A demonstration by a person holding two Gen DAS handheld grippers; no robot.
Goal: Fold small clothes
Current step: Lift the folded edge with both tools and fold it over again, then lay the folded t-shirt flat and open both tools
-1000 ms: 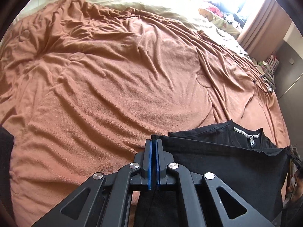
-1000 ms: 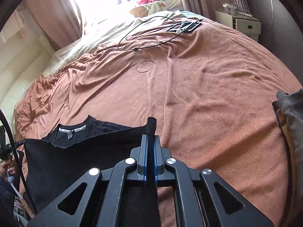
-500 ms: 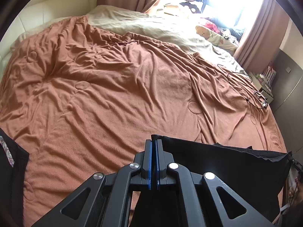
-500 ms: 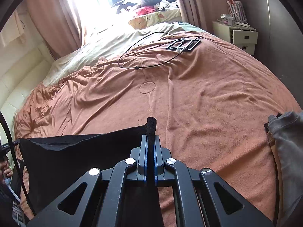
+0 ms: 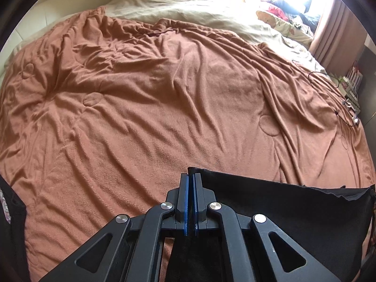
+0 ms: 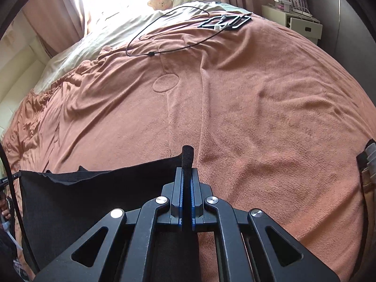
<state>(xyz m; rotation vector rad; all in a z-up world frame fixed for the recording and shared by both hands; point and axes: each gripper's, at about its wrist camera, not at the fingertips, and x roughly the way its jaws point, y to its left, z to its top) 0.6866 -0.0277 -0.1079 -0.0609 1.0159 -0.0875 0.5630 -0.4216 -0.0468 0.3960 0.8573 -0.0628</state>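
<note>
A black garment [image 5: 293,213] hangs stretched between my two grippers, just above the rust-brown bedspread [image 5: 164,98]. My left gripper [image 5: 190,176] is shut on the garment's left top corner. In the right wrist view the same black garment [image 6: 94,195] spreads leftward from my right gripper [image 6: 186,170], which is shut on its other corner, a tuft of cloth poking up past the pads. The garment's top edge runs taut between the two grips; its lower part is hidden behind the gripper frames.
A black cable loop [image 6: 164,30] and a black frame-like object [image 6: 223,22] lie on the bedspread's [image 6: 258,108] far side. A white bedside cabinet [image 6: 298,23] stands by the wall. Folded clothes sit at the right edge [image 6: 367,164]. Another dark garment [image 5: 9,213] lies at left.
Both grippers have drawn the black garment back and slightly down across the bed. The neckline and label seen a second ago are now out of sight behind the folded-over cloth.
</note>
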